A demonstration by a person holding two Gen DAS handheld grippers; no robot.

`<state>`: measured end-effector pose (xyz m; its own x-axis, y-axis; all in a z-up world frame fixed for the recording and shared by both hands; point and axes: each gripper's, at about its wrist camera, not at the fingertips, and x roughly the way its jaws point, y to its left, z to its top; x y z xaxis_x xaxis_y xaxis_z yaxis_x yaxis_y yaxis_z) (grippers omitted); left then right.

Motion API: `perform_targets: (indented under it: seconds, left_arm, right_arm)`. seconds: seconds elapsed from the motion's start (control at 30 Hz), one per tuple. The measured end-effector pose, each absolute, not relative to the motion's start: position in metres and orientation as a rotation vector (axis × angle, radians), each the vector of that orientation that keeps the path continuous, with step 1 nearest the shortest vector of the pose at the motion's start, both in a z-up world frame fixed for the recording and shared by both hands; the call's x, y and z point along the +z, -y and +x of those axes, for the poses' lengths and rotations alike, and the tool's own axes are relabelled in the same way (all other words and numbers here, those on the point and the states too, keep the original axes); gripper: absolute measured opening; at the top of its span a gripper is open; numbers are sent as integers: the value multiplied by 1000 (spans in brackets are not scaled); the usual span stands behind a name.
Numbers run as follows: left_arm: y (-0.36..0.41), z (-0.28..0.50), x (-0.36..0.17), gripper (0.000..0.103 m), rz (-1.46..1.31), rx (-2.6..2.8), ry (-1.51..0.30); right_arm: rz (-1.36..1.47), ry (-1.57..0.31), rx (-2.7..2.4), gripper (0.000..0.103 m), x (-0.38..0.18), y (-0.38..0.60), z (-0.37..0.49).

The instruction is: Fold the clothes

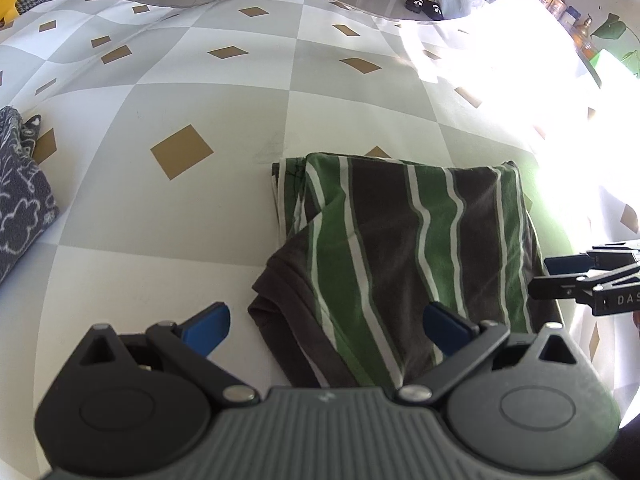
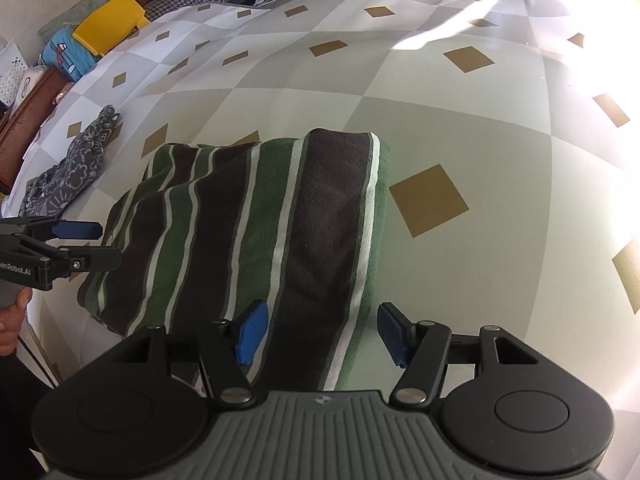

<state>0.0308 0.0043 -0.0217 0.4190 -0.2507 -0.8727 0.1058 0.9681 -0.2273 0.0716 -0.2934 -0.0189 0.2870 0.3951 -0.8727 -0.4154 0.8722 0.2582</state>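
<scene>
Both claws, left (image 1: 326, 330) and right (image 2: 320, 330), spread over the folded, soft striped knit shirt (image 2: 256, 224).

Blown-out sun glare at right on the tablecloth (image 1: 500, 60), sharp centre, fisheye-bent edges

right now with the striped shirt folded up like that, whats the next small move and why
Probably lower the left gripper and close its fingers on the loose dark hem at the near left corner of the striped shirt. That corner sags out of the otherwise squared bundle, and both the left and the right gripper are open and holding nothing, so tidying it looks like the sensible step.
</scene>
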Motion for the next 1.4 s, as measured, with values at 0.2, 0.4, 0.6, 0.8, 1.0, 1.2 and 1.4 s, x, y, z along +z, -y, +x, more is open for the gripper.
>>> perform_targets:
  seconds: [0.2, 0.4, 0.6, 0.8, 1.0, 1.2, 1.4]
  left_arm:
    - [-2, 40, -36, 103, -145, -294, -1165]
    - [0, 49, -39, 103, -134, -353, -1152]
    - [12, 55, -39, 103, -91, -401, -1137]
    - [23, 61, -39, 103, -67, -424, -1118]
    - [34, 61, -39, 103, -69, -473, -1096]
    - [48, 60, -39, 102, -78, -494, -1083]
    - [58, 58, -38, 96, -53, -478, -1069]
  right_arm:
    - [20, -1156, 582, 59, -21, 298, 76]
    - [97, -1174, 601, 59, -22, 308, 84]
    - [101, -1148, 613, 59, -23, 306, 85]
    - [95, -1119, 596, 54, -24, 300, 87]
    - [81, -1103, 602, 48, -25, 294, 87]
    - [79, -1096, 617, 43, -27, 291, 87]
    - [74, -1099, 660, 40, -28, 286, 85]
